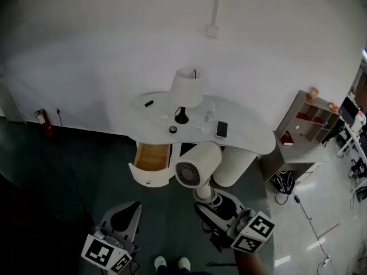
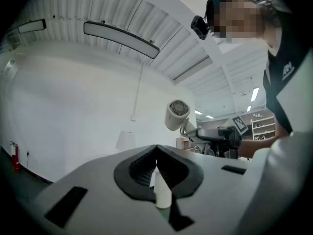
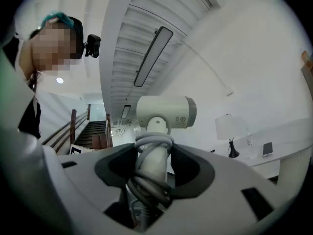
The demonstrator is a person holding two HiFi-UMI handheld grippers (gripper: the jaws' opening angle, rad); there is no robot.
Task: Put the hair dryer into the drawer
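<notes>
**Q:** What lies nearest the lens?

**A:** The right gripper [image 1: 207, 203], its jaws clamped on the cord-wrapped handle of the hair dryer [image 1: 198, 165], which is held in the air in front of the table. The left gripper [image 1: 127, 211] hangs low, its jaws pressed together on nothing.

**Q:** And progress?

**A:** By size: the table [image 1: 246, 133], then the drawer [image 1: 150, 177], open beneath its left end and apparently bare. The dryer is in hand; carrying it across, lowering and releasing it are left.
</notes>
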